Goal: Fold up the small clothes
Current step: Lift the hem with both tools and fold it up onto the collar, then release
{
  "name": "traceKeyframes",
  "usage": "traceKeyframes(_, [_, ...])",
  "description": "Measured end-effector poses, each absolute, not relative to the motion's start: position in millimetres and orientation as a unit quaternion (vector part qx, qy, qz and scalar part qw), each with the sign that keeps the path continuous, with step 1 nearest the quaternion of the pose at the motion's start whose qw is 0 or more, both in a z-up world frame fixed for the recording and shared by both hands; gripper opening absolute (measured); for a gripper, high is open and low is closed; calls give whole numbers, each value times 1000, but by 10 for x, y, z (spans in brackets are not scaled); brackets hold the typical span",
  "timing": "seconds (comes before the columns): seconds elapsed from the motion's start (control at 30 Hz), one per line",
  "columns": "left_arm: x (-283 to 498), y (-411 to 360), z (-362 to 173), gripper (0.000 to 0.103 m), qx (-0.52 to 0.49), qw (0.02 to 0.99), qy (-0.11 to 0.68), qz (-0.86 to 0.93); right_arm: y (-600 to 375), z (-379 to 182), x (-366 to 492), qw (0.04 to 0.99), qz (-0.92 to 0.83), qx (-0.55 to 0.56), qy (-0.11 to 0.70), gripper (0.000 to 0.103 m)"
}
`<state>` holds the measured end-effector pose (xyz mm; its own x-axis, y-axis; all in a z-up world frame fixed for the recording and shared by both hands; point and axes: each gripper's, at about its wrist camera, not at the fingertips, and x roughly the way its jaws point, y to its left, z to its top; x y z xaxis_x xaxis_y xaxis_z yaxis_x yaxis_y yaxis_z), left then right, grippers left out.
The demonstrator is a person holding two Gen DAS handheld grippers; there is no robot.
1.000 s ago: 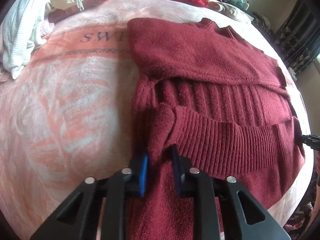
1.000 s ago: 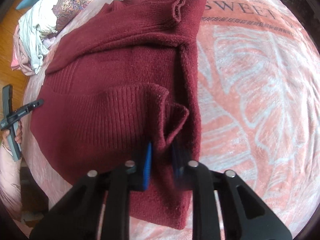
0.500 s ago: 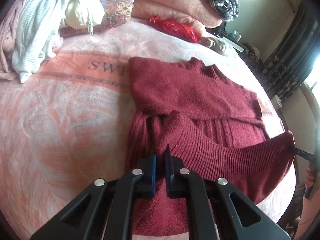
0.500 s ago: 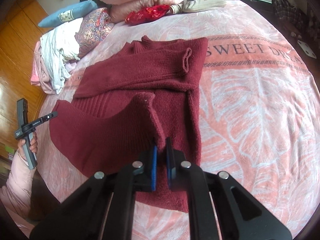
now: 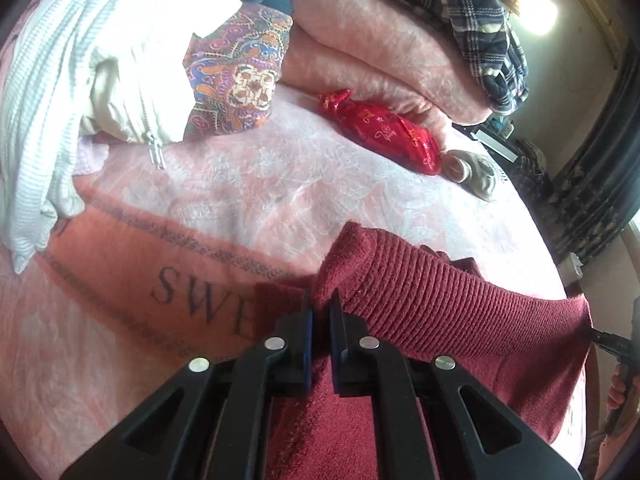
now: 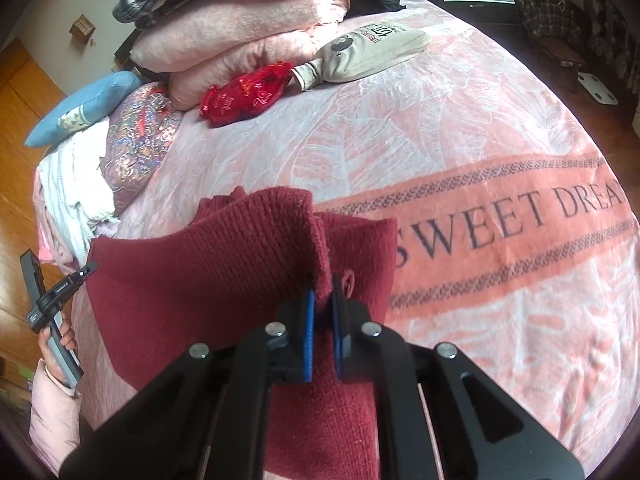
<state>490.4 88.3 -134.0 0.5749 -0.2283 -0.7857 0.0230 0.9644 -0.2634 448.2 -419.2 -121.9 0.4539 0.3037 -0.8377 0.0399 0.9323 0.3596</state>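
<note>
Both hand-held grippers are in our hands, each pinching a corner of the sweater's ribbed hem; our left hand-held gripper point(image 5: 321, 312) has its jaws pressed together on a bunched corner of the sweater point(image 5: 460, 320), and our right hand-held gripper point(image 6: 323, 292) has its jaws pressed together on the opposite corner of the same hem point(image 6: 248, 240); the knit is squeezed between the blue pads in both views. Between the two pinches the hem hangs lifted as a band, raised off the rest of the sweater; the lower part of the garment lies beneath and behind our fingers on the bed point(image 6: 460, 128). From the left view the band runs off to the right of the jaws, where the tip of the other tool meets its far corner; from the right view it runs off to the left, ending just beside the left tool, which a hand point(image 6: 56, 340) in a pale pink sleeve grips.

Ahead of the jaws lies the pink blanket point(image 5: 240, 184) with a darker band of lettering; in the right view that band stretches away to the right of the sweater. Farther ahead, well apart from the sweater, sit a red pouch point(image 5: 380, 132), a patterned pillow point(image 5: 236, 76), a stack of folded pink blankets point(image 6: 240, 36) topped by a plaid quilt point(image 5: 472, 12), and a heap of white clothes point(image 5: 60, 92) off to the left.
</note>
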Motion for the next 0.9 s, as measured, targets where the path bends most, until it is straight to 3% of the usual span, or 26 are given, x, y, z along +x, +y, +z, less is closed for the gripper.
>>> traceKeyframes(0.33, [5285,778,-2066,8,-59,858,510,-38,-4155,-1933,4928,809,30,156,566,7])
traceKeyframes(0.6, [5252,725,-2183,14,-30,855,516,-32,-4140,-2061,4940,801,15,154,578,11])
traceKeyframes(0.63, [5248,712,-2174,17,-24,854,518,-32,-4132,-2045,4930,802,10,150,578,13])
traceKeyframes(0.7, [5206,685,-2130,33,-9,849,528,-35,-4119,-1973,4888,807,9,144,573,30])
traceKeyframes(0.73, [5170,681,-2094,54,-2,846,532,-37,-4117,-1929,4845,809,13,138,572,31])
traceKeyframes(0.77, [5110,688,-2042,69,3,846,532,-42,-4112,-1881,4795,808,19,132,573,31])
traceKeyframes(0.9, [4717,861,-1900,80,-22,831,550,-77,-4168,-1712,4434,805,57,151,571,42])
